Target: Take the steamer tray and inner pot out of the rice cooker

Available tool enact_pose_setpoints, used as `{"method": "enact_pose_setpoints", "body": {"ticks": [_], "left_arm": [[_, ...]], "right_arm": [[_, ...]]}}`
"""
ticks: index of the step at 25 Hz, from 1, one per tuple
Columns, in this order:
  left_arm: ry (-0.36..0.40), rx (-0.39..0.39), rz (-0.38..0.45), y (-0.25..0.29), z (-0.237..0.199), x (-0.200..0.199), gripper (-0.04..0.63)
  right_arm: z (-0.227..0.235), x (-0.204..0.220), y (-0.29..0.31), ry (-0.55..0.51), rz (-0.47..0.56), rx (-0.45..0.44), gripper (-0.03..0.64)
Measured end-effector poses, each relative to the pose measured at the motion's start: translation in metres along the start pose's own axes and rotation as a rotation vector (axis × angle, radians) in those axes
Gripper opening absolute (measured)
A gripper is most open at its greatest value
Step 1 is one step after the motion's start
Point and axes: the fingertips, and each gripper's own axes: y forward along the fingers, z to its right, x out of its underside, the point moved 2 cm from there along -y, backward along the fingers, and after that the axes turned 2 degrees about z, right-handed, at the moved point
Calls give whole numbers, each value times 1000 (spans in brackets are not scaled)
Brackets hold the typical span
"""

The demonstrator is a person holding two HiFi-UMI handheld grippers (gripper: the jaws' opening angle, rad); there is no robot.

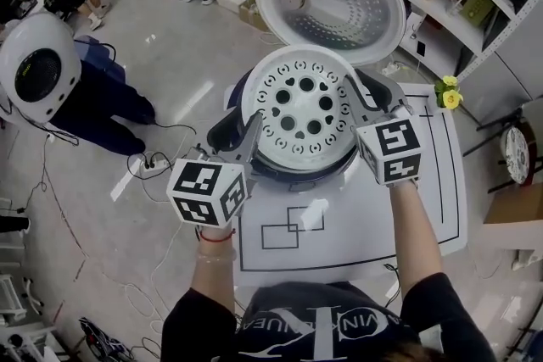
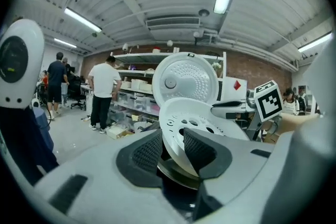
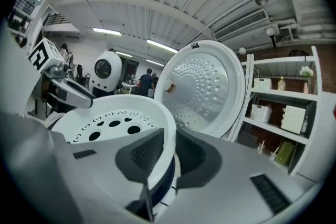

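Observation:
The white steamer tray (image 1: 297,110) with its round holes sits tilted over the mouth of the dark blue rice cooker (image 1: 222,130), whose lid (image 1: 331,0) stands open behind. My left gripper (image 1: 253,130) is shut on the tray's left rim (image 2: 189,123), which passes at a slant between its pads (image 2: 144,153). My right gripper (image 1: 363,97) is shut on the right rim (image 3: 113,118), one pad inside and one outside. Under the tray, the left gripper view shows a dark metal edge of the inner pot (image 2: 176,171); the rest of it is hidden.
The cooker stands on a white table (image 1: 424,208) marked with black lines. Yellow flowers (image 1: 448,91) sit at its far right corner, with shelves behind. On the floor to the left are a white round-headed machine (image 1: 38,68), a power strip (image 1: 153,165) with cables, and people farther off.

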Motion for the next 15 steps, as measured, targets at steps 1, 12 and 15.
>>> {"method": "enact_pose_setpoints", "body": {"ticks": [1,12,15], "left_arm": [[3,-12,2,0,1,-1,126],[-2,21,236,-23,21,-45,95],[1,64,269,-15,49,-59,92]], "right_arm": [[1,0,0,22,6,-3,66],[10,-31,-46,181,219,58,55],[33,-32,-72,196,249,94,57]]}}
